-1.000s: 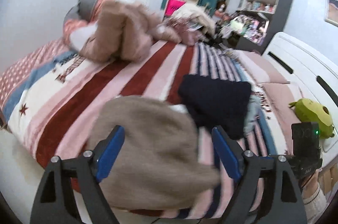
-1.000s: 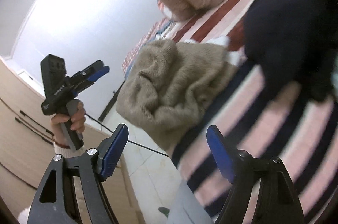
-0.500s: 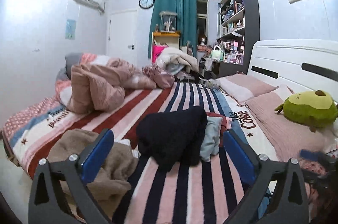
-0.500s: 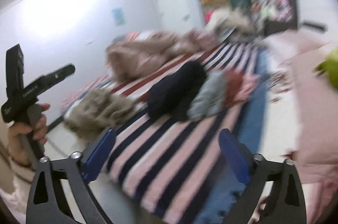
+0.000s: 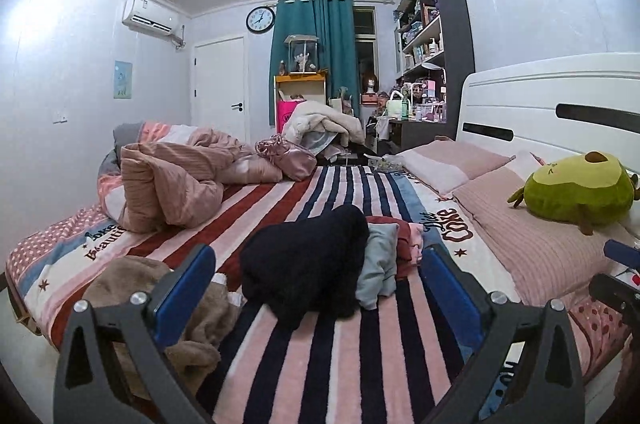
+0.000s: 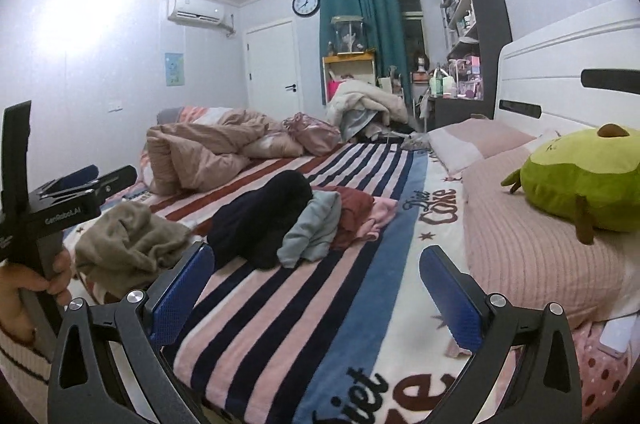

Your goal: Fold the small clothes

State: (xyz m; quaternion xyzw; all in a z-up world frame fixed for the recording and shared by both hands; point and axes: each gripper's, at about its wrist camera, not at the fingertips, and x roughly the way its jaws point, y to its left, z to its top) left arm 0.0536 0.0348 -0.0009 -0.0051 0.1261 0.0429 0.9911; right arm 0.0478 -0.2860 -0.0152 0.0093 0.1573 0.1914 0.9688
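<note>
Left gripper (image 5: 318,286) sits nearest the lens, fingers (image 5: 184,286) spread wide, nothing btwn them, held above the near edge of the bed (image 5: 344,364). Right gripper (image 6: 316,288) likewise spread wide and empty, over the striped blanket (image 6: 280,304). In the right wrist view the left gripper shows at the far left, gripped by a hand (image 6: 28,284) w/ a cream knit cuff.

Just past the left gripper's left finger: a crumpled tan knit garment (image 5: 120,280) at the bed's near-left edge, loose, not folded. Next to it, toward mid-bed, a row of small clothes lying side by side and touching: navy garment (image 5: 304,260), then pale grey-blue piece (image 5: 378,264), then dark red piece (image 5: 400,236), then a pink piece (image 6: 380,209) at the far end. Navy one is the bulkiest and partly overlaps the grey-blue one. Tan garment is near the navy one but whether they touch, can't tell.

To the right, a pink ribbed pillow (image 5: 532,236) w/ a green plush toy (image 5: 576,191) on it, against the white headboard (image 5: 552,103).

Farther back, a bunched pink duvet (image 5: 176,179) on the bed's left side, a shiny pink bag (image 5: 286,157) beside it. Beyond: dark shelving unit (image 5: 436,63), teal curtain (image 5: 316,55), wall clock (image 5: 260,19), white door (image 5: 220,83), AC unit (image 5: 150,17).
</note>
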